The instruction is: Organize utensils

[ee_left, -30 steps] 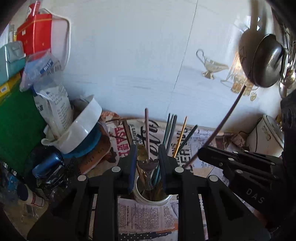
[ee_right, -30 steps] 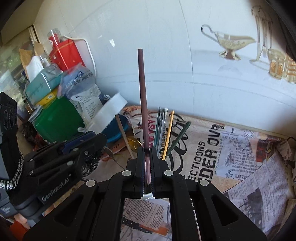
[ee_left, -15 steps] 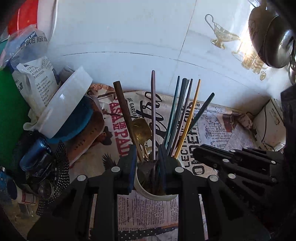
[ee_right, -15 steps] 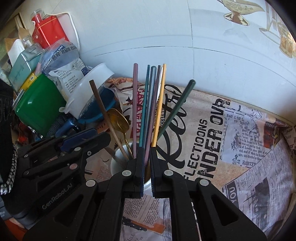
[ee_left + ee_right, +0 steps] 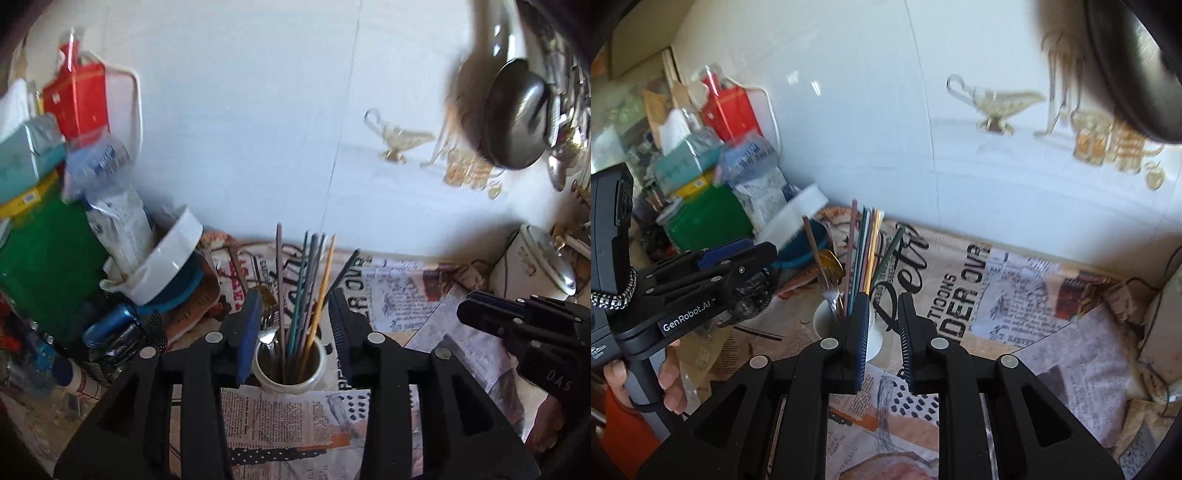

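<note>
A white cup [image 5: 291, 386] stands on the newspaper and holds several coloured chopsticks, among them a pink one [image 5: 279, 266] and a yellow one [image 5: 327, 273], plus a metal fork [image 5: 266, 334]. My left gripper [image 5: 295, 317] hovers just short of the cup, its jaws opening; the sticks show through the gap but the pads touch nothing. In the right wrist view the cup [image 5: 822, 325] sits left of my right gripper [image 5: 884, 306], whose jaws are opening with nothing between them. The left gripper [image 5: 738, 266] reaches in from the left, held by a hand [image 5: 670, 384].
A tilted white bowl [image 5: 166, 266], a green box [image 5: 44, 258], a red container [image 5: 81, 99] and packets crowd the left corner. A dark ladle [image 5: 517, 114] hangs at the upper right, above a white jar [image 5: 532, 262]. Newspaper [image 5: 406, 295] covers the counter up to the tiled wall.
The right gripper lowered the pink chopstick into the cup and let go. The left gripper released the fork into the cup. Both have since pulled back and up with wider jaws.
</note>
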{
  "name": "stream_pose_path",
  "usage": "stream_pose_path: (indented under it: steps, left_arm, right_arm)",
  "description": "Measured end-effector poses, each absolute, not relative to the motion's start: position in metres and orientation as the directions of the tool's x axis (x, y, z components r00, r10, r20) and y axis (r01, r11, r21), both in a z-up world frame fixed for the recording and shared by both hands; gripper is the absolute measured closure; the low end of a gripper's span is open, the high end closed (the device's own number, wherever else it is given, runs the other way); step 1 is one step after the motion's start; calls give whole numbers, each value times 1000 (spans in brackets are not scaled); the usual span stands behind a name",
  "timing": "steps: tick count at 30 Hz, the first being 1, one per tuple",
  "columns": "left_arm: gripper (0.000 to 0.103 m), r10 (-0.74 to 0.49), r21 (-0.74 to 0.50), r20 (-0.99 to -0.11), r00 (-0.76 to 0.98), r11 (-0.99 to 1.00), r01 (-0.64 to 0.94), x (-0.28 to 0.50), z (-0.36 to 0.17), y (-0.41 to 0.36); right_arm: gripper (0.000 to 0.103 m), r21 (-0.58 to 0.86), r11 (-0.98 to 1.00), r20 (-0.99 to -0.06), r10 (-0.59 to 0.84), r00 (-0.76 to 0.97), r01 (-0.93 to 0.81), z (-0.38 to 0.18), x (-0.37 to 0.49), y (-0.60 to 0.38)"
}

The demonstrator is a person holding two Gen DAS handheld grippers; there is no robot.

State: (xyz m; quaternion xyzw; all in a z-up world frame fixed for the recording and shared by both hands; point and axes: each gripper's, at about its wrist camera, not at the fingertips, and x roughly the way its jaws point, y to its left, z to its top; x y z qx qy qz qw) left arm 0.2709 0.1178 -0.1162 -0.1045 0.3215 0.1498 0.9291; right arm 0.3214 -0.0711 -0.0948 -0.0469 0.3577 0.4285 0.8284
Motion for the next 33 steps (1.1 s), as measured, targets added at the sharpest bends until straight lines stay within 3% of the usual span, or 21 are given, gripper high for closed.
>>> stream_pose_path:
  steps: [11, 14, 16, 18, 19, 21, 27, 33]
  left_arm:
    - [57, 281, -62, -433, 856, 939, -340, 176, -39, 46]
    - [49, 291, -30, -375, 880, 945, -325, 148, -24, 30]
    - [41, 292, -14, -335, 896, 949, -314, 128, -15, 20]
    - [25, 290, -6, -305, 907, 952, -307, 111, -8, 15]
    - [12, 294, -6, -290, 911, 951, -309, 104, -7, 14]
    - [2, 305, -6, -257, 917, 948, -317, 89, -4, 12]
    - [1, 307, 5, -253, 918, 949, -316, 57, -4, 13]
    - [1, 300, 20, -260, 918, 952, -305, 34, -11, 14]
  right_arm:
    - [89, 212, 531, -422, 807, 413, -820, -22, 266, -152]
    - [88, 186, 523, -372, 821, 433, -832, -9, 245, -166]
    - [81, 166, 522, -346, 825, 447, -836, -2, 230, -173]
    - [57, 146, 534, -322, 821, 471, -832, 3, 217, -179]
    - [50, 136, 543, -310, 817, 485, -828, 4, 211, -181]
    - [33, 125, 562, -293, 808, 511, -818, 5, 200, -183]
    - [6, 107, 607, -253, 783, 568, -788, 4, 166, -191]
    - [1, 75, 658, -222, 743, 631, -749, 7, 134, -193]
